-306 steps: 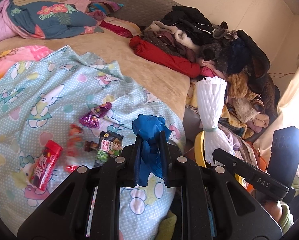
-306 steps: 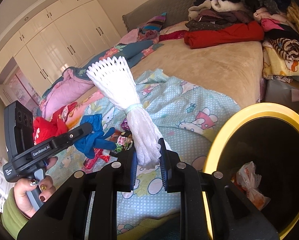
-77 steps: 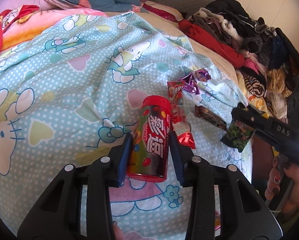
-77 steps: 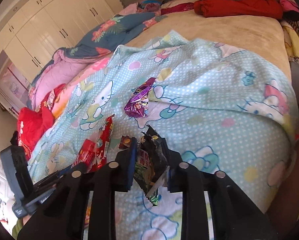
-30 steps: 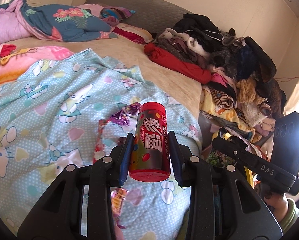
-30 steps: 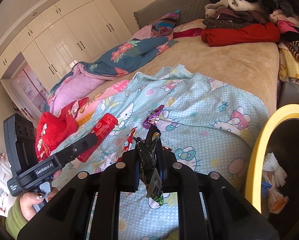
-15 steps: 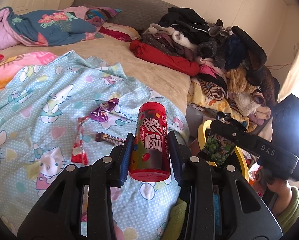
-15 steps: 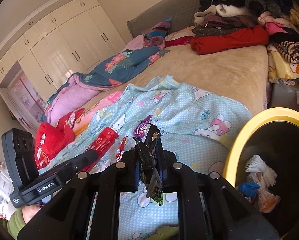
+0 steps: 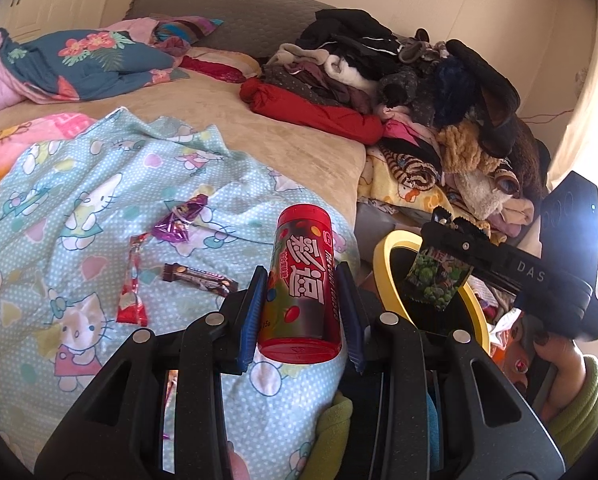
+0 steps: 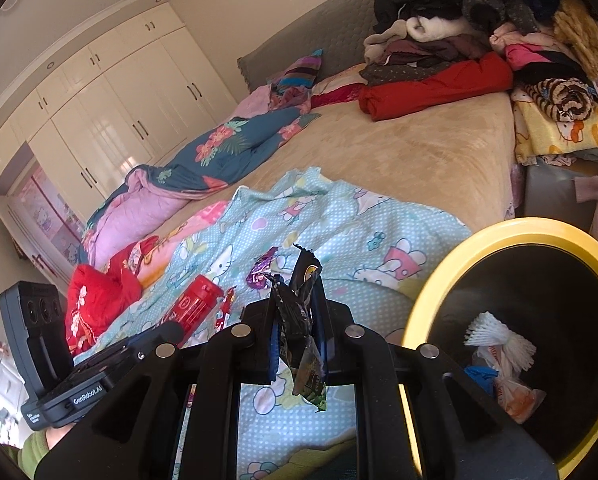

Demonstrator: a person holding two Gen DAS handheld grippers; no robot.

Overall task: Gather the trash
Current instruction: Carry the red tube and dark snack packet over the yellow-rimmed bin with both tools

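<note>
A red candy tube [image 9: 303, 252] stands upright between the blue pads of my left gripper [image 9: 301, 280], which is shut on it above the Hello Kitty blanket [image 9: 79, 208]. My right gripper [image 10: 299, 312] is shut on a dark green snack wrapper [image 10: 301, 336]. From the left wrist view that wrapper [image 9: 439, 280] hangs over the yellow-rimmed bin [image 9: 382, 264]. The bin [image 10: 431, 292] holds a white foam net [image 10: 499, 338], a blue glove [image 10: 477, 374] and a plastic bag [image 10: 517, 398]. On the blanket lie a purple wrapper [image 9: 181, 220], a red sachet [image 9: 133, 280] and a brown bar [image 9: 199, 278].
A tall heap of clothes [image 9: 419, 92] fills the bed's right side, with a red garment [image 9: 315, 108] at its foot. A floral quilt [image 9: 79, 60] lies at the head. White wardrobes [image 10: 111, 120] line the far wall. A hand in a green sleeve [image 9: 571, 392] grips the right tool.
Both grippers have swung right toward the bin with their loads. The bin has grown larger in the right wrist view, and the snack wrapper now hangs over its rim.
</note>
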